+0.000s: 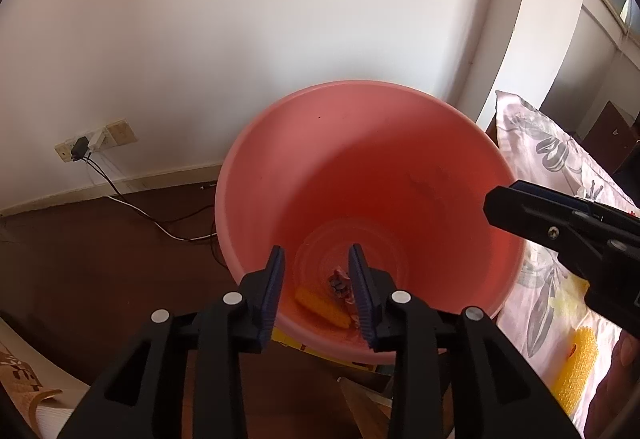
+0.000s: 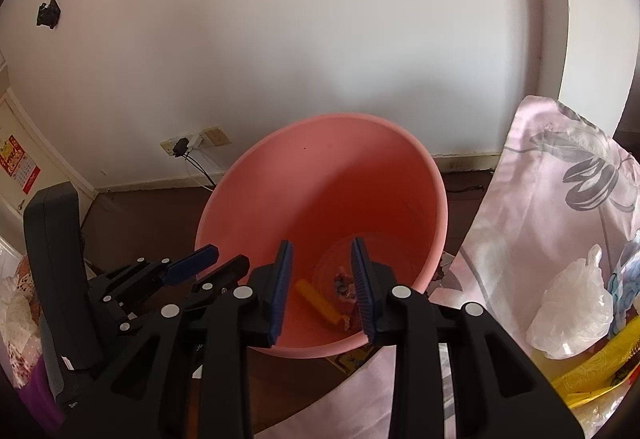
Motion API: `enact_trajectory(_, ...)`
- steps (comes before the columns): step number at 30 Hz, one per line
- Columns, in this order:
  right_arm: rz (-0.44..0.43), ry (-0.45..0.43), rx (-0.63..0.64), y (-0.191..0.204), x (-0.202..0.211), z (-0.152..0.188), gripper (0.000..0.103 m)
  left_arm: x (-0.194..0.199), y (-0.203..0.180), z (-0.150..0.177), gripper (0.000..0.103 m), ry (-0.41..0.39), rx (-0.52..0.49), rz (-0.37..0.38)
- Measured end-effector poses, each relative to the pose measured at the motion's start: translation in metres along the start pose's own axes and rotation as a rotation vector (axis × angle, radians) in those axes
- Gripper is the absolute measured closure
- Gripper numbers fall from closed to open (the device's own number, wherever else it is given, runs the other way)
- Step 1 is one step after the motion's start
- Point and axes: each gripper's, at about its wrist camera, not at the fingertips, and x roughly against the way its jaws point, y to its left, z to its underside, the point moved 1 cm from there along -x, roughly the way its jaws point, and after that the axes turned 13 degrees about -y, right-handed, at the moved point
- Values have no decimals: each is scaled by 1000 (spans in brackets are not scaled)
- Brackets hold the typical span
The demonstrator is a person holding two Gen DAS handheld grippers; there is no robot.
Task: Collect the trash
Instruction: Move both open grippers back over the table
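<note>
Left wrist view: the left gripper (image 1: pixel 316 291) hangs over the near rim of the pink bucket (image 1: pixel 248 199), its jaws spread with nothing between the pads; what shows in the gap is the bucket's floor far below. On that floor lie a yellow stick-like piece (image 1: pixel 322 307), its long axis running from upper left to lower right, and a crumpled printed wrapper (image 1: pixel 340 285) touching its right end. Both are straight down and ahead of these tongs, already in the bucket. The right gripper (image 1: pixel 516 203) juts in from the right edge over the bucket's right rim; from here I cannot tell how its jaws stand. Right of the bucket, on the floral bed cover (image 1: pixel 536 143), a yellow bubbled packet (image 1: pixel 578 367) lies near the bottom right, closer to the right hand. The bucket stands on a dark wood floor (image 1: pixel 100 259) against a white wall (image 1: pixel 240 19), with a socket (image 1: pixel 96 143) and trailing cables at the skirting.

Right wrist view: the right gripper (image 2: pixel 322 291) also hangs above the near rim, jaws spread and empty, the same two pieces showing below. The left gripper (image 2: pixel 222 259) shows at the left, jaws apart. On the cover to the right sit a white plastic bag (image 2: pixel 572 303) and yellow wrappers (image 2: pixel 600 371) at the bottom right corner. By my judgement these are what is left to gather, and they lie nearest the right tongs.
</note>
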Motion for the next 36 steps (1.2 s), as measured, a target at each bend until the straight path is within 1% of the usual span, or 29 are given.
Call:
enact_trajectory(5, 3, -18, 17, -2, 11, 1, 72, 8, -2, -3, 65, -14, -1, 13)
enact_trajectory(7, 2, -29, 23, -4, 22, 3, 72, 12, -3, -4, 64, -25, 3, 26)
enact_trajectory(11, 11, -54, 25, -4, 35, 3, 72, 24, -8, -9, 64, -57, 7, 63)
enact_trajectory(14, 25, -73, 20, -13, 48, 6, 72, 34, -15, -13, 64, -83, 2, 96)
enact_trajectory(16, 36, -82, 11, -18, 56, 8, 69, 38, -20, -15, 64, -92, -3, 115)
enact_trajectory(18, 48, -92, -4, -24, 63, 10, 63, 42, -28, -16, 64, -97, -13, 135)
enact_trajectory(23, 83, -104, -31, -37, 78, 16, 62, 49, -47, -16, 63, -101, -39, 187)
enact_trajectory(26, 110, -108, -35, -43, 89, 22, 62, 51, -60, -14, 57, -96, -44, 232)
enact_trajectory(32, 190, -108, -23, -58, 113, 37, 62, 52, -94, -9, 57, -78, -75, 311)
enact_trajectory(36, 257, -127, -51, -76, 138, 49, 62, 52, -122, -4, 57, -60, -114, 368)
